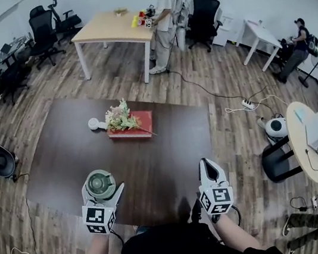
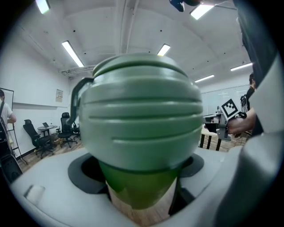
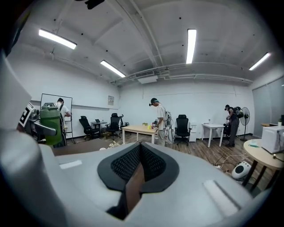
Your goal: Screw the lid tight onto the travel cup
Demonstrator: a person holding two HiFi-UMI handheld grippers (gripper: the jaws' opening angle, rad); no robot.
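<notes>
The left gripper [image 1: 102,190] has its jaws spread wide and clamped on the dark green body of a round plastic travel cup [image 1: 100,183]. The cup is upright over the near left part of the dark brown rectangular worktop [image 1: 168,146]. A pale green ribbed lid [image 2: 142,111] with a dark loop handle at its side sits on top of the cup. The right gripper [image 1: 209,168] is over the near right part of the worktop, well apart from the cup, with its jaws pressed together and nothing between them.

Farther back on the worktop lies a flat red box [image 1: 136,126] carrying a bunch of pale artificial flowers [image 1: 120,116]. A small white round object [image 1: 94,124] is just beside the box on its left. None of these lies between the two grippers.

Beyond the worktop, a person [image 1: 163,14] stands at a light wooden table [image 1: 103,27], and black office chairs [image 1: 43,28] stand along the wall. At the right are a white round table [image 1: 305,147], a white power strip [image 1: 247,104] on the wooden floor, and a seated person [image 1: 297,49].

In the left gripper view the cup fills the middle and blocks most of the room. Its base is hidden behind the gripper's body, so it is unclear whether it rests on the worktop. How tightly the lid sits cannot be made out. In the right gripper view the cup [image 3: 51,125] shows only small at the left edge.
</notes>
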